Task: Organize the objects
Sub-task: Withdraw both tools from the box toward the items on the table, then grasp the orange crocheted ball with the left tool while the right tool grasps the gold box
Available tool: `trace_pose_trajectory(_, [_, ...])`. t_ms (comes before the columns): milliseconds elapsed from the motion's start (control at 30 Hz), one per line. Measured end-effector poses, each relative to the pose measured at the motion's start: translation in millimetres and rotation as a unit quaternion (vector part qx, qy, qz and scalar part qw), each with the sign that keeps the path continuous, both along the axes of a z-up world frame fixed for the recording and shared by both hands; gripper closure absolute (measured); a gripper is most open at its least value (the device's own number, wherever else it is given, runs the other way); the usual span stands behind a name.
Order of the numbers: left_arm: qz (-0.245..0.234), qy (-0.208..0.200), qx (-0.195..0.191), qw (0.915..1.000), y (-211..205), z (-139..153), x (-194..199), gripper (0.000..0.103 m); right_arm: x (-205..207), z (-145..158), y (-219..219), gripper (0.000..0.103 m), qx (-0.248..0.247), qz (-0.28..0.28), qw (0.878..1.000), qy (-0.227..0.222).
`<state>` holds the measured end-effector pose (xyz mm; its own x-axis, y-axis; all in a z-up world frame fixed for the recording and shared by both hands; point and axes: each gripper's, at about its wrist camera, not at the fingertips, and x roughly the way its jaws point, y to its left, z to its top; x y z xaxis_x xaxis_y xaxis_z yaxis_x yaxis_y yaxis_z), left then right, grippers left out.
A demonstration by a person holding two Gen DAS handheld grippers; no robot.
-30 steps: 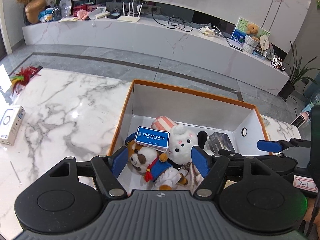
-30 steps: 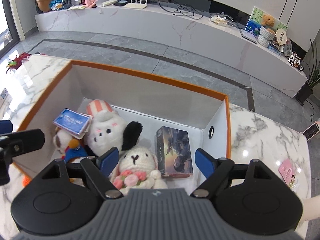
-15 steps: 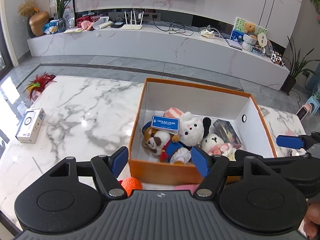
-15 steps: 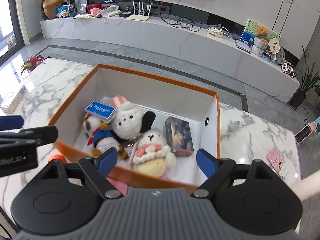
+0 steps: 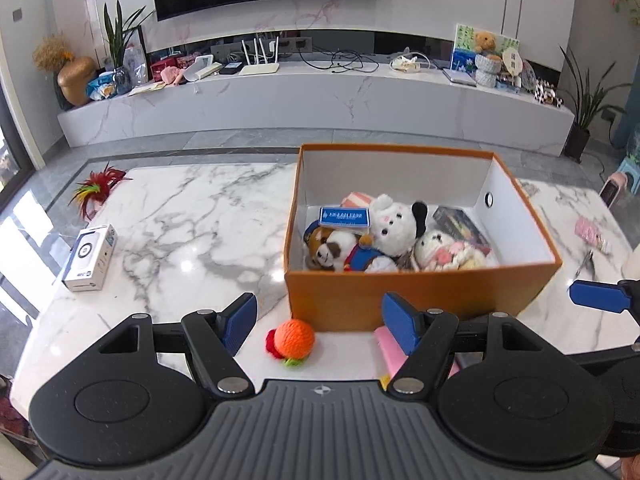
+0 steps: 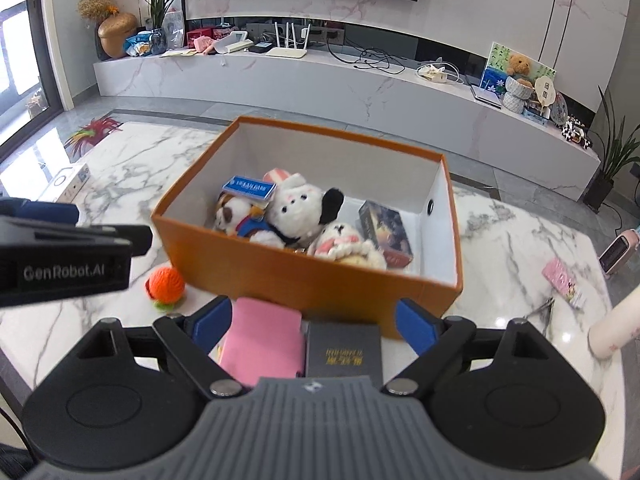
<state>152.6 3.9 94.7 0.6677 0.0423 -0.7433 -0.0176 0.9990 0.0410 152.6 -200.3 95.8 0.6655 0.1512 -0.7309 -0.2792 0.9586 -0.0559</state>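
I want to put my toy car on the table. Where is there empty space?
The widest bare marble lies left of the orange box, between it, the white carton and the red feathery thing. Right of the box there is less room. It is crowded in front of the box: orange ball, pink pad, black box.

1. Orange box (image 6: 320, 284): one.
2. Plush toys inside the box: three, namely a brown dog (image 5: 332, 246), a white dog (image 5: 390, 226) and a rabbit (image 5: 444, 250).
3. Books: two, one in the box (image 6: 386, 230), one dark book (image 6: 344, 354) on the table.
4. Orange ball (image 5: 295, 336): one.
5. Pink pad (image 6: 262, 340): one.
6. White carton (image 5: 90, 258): one.
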Motion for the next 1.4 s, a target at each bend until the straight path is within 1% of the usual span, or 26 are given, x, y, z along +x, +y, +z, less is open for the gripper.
trace_pose_trajectory(200, [-0.014, -0.001, 0.006, 0.9999, 6.2, -9.1, -17.4, 0.021, -26.6, -17.1, -2.6, 0.013, 0.019, -0.001, 1.0, -0.004])
trace_pose_trajectory(333, [-0.022, 0.007, 0.001, 0.9997, 21.5, -20.1, -23.9, 0.021, -43.5, -33.0, -9.1, 0.012, 0.034, -0.003, 0.999, -0.004])
trace_pose_trajectory(500, [-0.003, 0.004, -0.011, 0.9999, 52.4, -31.4, -27.3, 0.021, -58.7, -63.0, -16.5, 0.012, 0.051, -0.01, 0.999, 0.009])
trace_pose_trajectory(633, [0.013, 0.01, -0.015, 0.9998, 68.1, -39.8, -24.1, 0.021, -67.0, -85.4, -15.6, 0.012, 0.065, 0.004, 0.998, 0.013])
trace_pose_trajectory(733, [0.014, 0.015, -0.008, 0.9998, 66.2, -44.5, -22.1, 0.021, -69.8, -97.8, -8.7, 0.012, 0.056, 0.013, 0.998, 0.019])
trace_pose_trajectory(933, [-0.009, 0.01, -0.013, 0.9998, 54.0, -58.2, -14.6, 0.021, -68.3, -114.2, 5.4, 0.012, 0.036, 0.026, 0.999, 0.02])
trace_pose_trajectory(1000, [-0.023, 0.016, -0.019, 0.9994, 50.3, -69.0, -6.5, 0.021, -67.3, -116.9, 5.7, 0.012, 0.037, 0.03, 0.999, 0.024])
trace_pose_trajectory(1067, [-0.033, 0.03, -0.022, 0.9988, 47.4, -81.9, 3.6, 0.021, -65.3, -117.7, 4.2, 0.012, 0.04, 0.028, 0.998, 0.027])
trace_pose_trajectory(1167, [-0.039, 0.046, -0.019, 0.998, 44.7, -97.8, 15.5, 0.021, -62.8, -118.4, 0.9, 0.012, 0.049, 0.023, 0.998, 0.03])
trace_pose_trajectory(1400, [-0.045, 0.052, -0.025, 0.9973, 37.0, -112.0, 30.8, 0.021, -57.1, -124.5, 2.5, 0.012, 0.054, 0.024, 0.998, 0.034])
